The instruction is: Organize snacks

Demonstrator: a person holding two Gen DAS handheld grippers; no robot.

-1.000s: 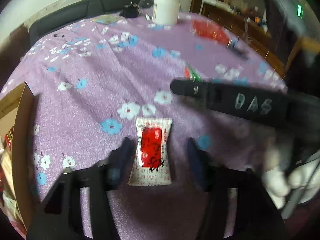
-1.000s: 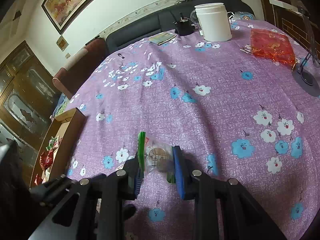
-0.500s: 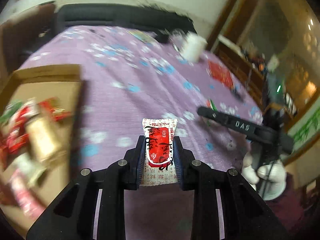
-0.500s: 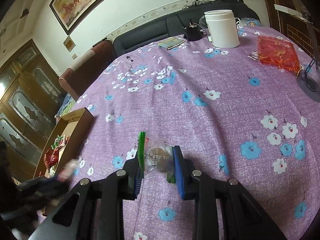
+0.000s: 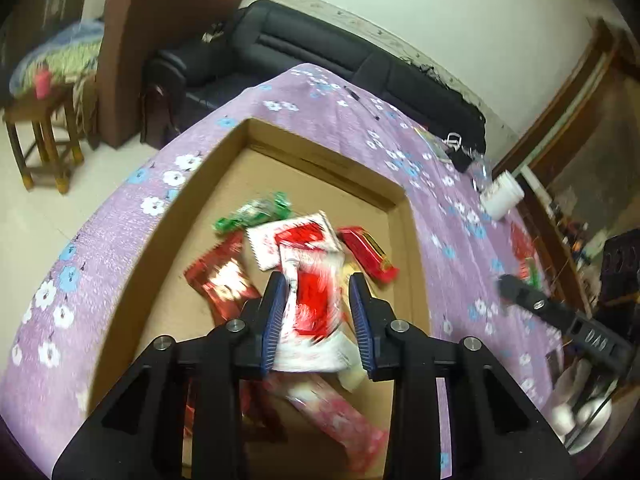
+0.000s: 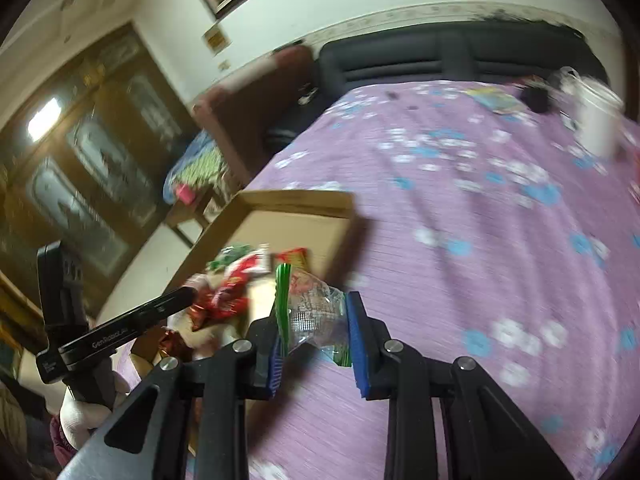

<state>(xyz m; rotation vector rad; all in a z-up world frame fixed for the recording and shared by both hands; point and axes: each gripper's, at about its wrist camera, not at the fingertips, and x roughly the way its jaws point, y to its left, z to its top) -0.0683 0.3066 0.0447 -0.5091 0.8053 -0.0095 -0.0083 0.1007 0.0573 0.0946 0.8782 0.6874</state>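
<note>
The cardboard box [image 5: 224, 176] on the purple flowered tablecloth [image 5: 452, 216] is now filled with snack packets. Above it, the left gripper [image 5: 318, 316] is seen opening, a blurred red-and-white packet [image 5: 310, 308] between its jaws; a second ago this packet lay on the cloth. Beside the box, a clear green-edged packet [image 6: 316, 312] is clamped by the right gripper [image 6: 316, 336], as before.

Sofa [image 5: 320, 56]: black, behind table
Jar [image 5: 502, 196]: white, on floral tablecloth [image 5: 452, 216]
Stool [image 5: 40, 136]: wooden, on floor
</note>
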